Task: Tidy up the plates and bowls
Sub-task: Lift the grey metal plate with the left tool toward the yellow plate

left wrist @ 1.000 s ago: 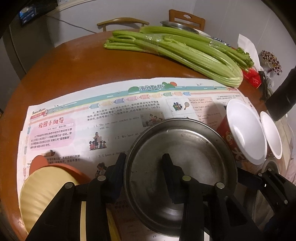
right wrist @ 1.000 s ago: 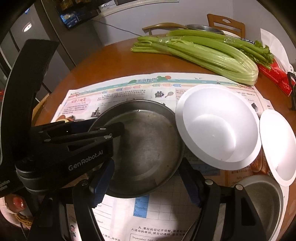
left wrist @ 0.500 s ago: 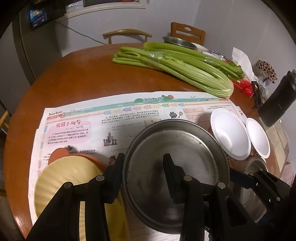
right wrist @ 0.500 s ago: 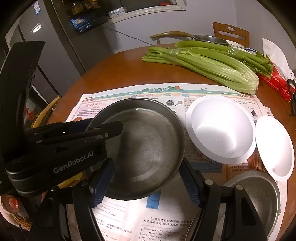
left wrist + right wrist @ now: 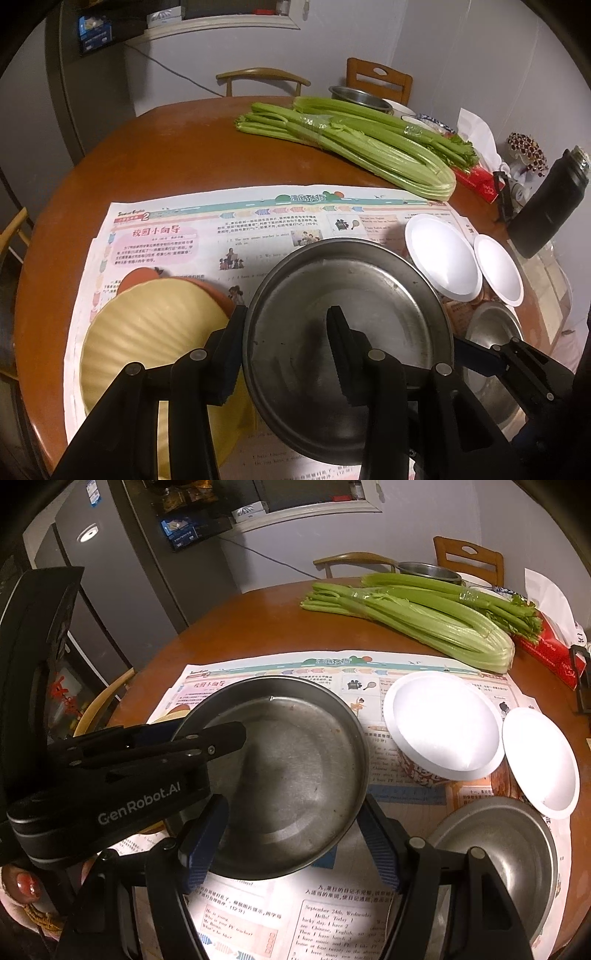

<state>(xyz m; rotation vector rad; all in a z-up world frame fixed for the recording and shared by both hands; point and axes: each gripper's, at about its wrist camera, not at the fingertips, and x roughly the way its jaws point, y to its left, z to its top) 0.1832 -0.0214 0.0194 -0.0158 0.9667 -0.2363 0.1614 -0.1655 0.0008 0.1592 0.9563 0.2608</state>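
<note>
steel plate [image 5: 347, 295], rim between left gripper [image 5: 286, 354] fingers

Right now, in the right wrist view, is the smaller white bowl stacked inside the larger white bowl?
No: the smaller white bowl sits beside the larger white bowl on the newspaper, not inside it.

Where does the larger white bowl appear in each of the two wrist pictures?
Left wrist view: the larger white bowl is at the right, just past the steel plate, with the smaller white bowl to its right.
Right wrist view: it is right of centre, between the same plate and the smaller bowl.
Shared landmark: the celery lying beyond it.
</note>
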